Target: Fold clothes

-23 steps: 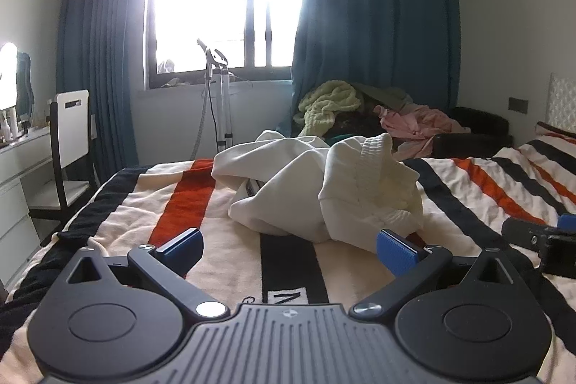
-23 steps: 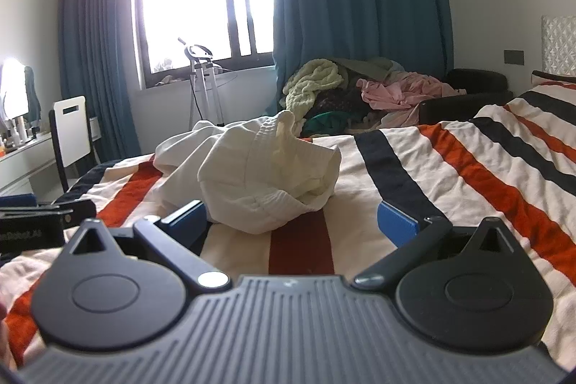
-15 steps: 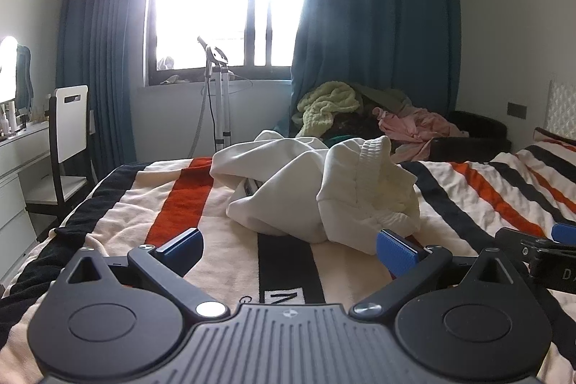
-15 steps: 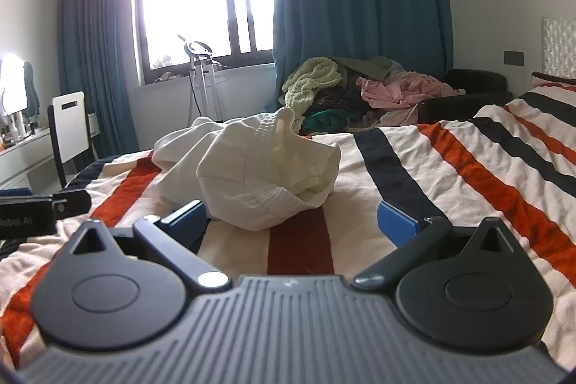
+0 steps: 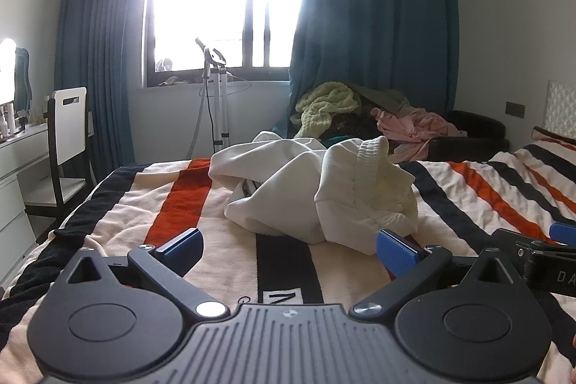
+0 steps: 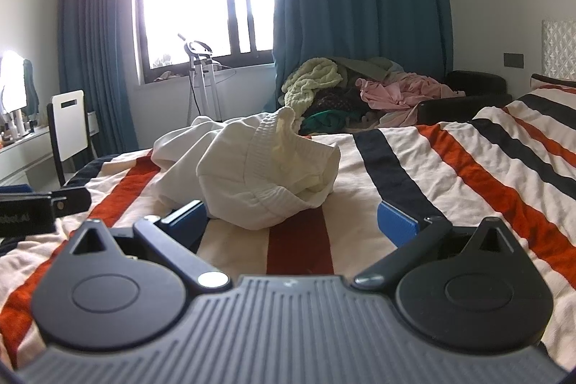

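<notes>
A crumpled cream sweatshirt (image 5: 316, 193) lies mid-frame on the striped bedspread (image 5: 151, 204), unfolded. It looks soft, thick and floppy, likely to sag; the ribbed hem (image 6: 273, 146) on top seems the firmest hold. Left gripper (image 5: 288, 243) and right gripper (image 6: 291, 218) stand spread wide, empty, just short of it. No containers show.

cream garment (image 5: 316, 197), orange-black striped blanket (image 5: 144, 204), blue curtains (image 5: 374, 24)

Left gripper (image 5: 288, 245) jaws spread wide, right gripper (image 6: 291, 216) likewise (both seemingly empty)
</notes>
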### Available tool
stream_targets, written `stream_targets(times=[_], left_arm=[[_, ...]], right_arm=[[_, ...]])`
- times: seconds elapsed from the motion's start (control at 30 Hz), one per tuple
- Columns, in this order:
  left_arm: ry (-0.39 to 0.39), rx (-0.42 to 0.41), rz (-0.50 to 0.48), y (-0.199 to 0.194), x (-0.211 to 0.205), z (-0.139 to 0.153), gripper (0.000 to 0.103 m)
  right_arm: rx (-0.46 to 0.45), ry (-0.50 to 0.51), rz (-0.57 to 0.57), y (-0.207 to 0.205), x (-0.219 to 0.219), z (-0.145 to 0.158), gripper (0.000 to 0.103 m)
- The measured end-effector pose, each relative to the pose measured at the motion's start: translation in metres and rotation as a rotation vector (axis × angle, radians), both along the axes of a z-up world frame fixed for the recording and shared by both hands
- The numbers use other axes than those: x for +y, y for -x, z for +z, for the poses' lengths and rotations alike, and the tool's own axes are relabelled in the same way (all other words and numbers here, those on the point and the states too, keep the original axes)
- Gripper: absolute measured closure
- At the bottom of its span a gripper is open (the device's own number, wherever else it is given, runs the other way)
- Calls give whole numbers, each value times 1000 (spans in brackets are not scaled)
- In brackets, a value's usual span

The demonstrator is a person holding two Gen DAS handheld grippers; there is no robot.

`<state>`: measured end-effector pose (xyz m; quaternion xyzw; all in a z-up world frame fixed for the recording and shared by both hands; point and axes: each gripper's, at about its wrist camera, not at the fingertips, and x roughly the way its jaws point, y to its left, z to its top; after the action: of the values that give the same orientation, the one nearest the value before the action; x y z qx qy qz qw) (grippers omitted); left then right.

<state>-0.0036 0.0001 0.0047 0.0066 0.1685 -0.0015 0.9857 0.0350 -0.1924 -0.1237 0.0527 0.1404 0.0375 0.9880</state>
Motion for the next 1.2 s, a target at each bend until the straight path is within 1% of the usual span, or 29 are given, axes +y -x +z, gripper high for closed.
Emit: stream_targets(times=[0.53, 0.93, 1.2], left_arm=[[1, -2, -9, 0, 2, -1, 0], [23, -5, -11, 0, 6, -1, 0], [20, -4, -10, 0, 5, 0, 0]], right_arm=[[3, 7, -5, 0, 1, -1, 0], [10, 29, -11, -1, 6, -2, 0], [11, 26, -23, -1, 4, -2, 0]])
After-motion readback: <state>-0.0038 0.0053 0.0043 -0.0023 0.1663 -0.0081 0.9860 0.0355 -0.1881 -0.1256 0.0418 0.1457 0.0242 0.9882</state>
